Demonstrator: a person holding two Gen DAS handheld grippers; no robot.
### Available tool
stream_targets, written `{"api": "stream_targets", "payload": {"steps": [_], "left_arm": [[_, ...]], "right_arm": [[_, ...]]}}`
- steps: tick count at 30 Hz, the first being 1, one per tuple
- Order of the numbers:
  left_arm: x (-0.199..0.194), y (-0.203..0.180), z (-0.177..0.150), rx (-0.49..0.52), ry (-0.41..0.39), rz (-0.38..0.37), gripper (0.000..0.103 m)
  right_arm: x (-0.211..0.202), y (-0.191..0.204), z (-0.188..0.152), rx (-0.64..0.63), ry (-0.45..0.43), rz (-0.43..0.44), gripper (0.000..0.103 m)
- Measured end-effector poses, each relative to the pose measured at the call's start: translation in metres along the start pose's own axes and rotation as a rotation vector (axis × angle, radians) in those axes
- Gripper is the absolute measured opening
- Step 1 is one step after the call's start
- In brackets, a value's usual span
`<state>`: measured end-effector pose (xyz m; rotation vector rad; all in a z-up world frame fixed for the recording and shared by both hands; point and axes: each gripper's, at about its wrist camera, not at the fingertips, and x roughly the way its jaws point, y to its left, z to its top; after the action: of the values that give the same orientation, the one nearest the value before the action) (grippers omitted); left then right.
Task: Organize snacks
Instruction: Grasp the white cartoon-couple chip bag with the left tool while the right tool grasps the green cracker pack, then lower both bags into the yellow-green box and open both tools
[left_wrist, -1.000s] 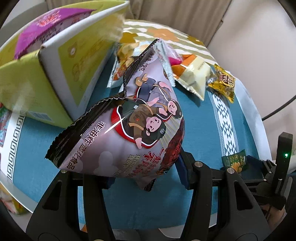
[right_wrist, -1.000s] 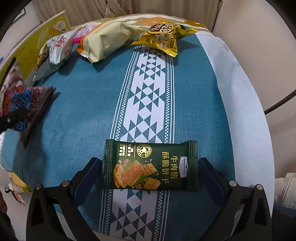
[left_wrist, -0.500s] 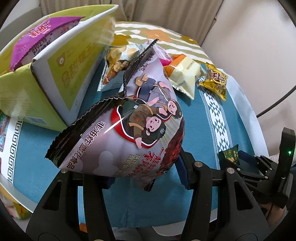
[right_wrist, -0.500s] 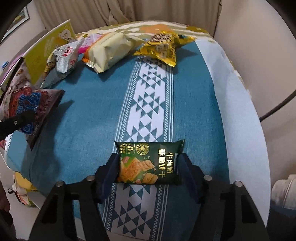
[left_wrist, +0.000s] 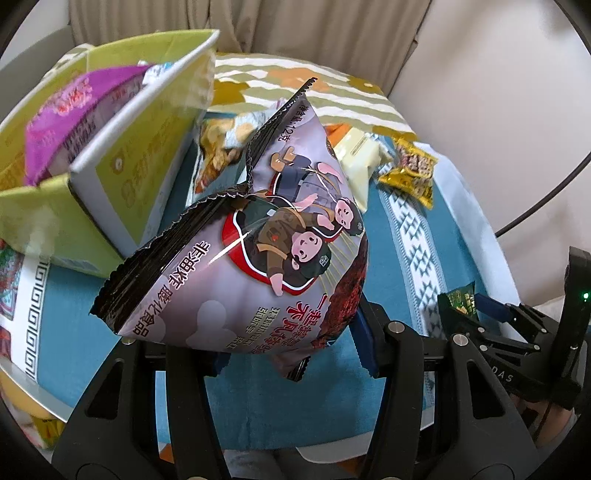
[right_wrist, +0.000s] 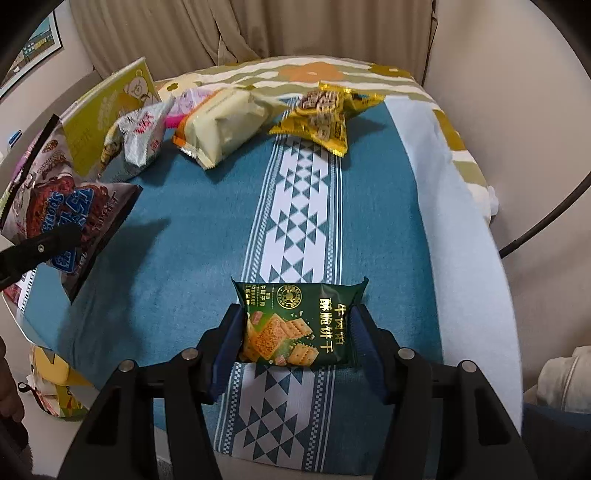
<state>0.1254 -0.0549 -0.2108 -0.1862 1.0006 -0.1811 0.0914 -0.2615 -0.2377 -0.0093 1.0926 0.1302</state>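
You read 非油炸 膨化食品 and 12克 on the puffy lilac cartoon-printed snack bag (left_wrist: 258, 258) | 牛肉馅 酥脆饼干 on the flat dark green foil cracker packet (right_wrist: 299, 325) | "DAS" on the black right gripper body (left_wrist: 506, 376) | print on the far packets is too small for you to read

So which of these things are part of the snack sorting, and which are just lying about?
In the job:
- purple puffed-snack bag, in the left gripper
- green cracker packet, in the right gripper
- green box
- cream packet, yellow packet, white packet

Lying about:
- tablecloth
- curtain
- black cable
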Motion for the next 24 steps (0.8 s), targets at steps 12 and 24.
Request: {"api": "stream_targets", "payload": {"steps": [12, 24], "left_arm": [[-0.091, 0.013, 0.056, -0.009, -0.171, 0.013, 0.049], [-0.139, 0.125, 0.128, -0.044, -0.241, 0.094, 0.049]], "right_arm": [[-0.081, 0.039, 0.068, -0.113, -0.161, 0.066, 0.054], [-0.109, 0.156, 0.148, -0.228, -0.289, 0.203, 0.054]]}}
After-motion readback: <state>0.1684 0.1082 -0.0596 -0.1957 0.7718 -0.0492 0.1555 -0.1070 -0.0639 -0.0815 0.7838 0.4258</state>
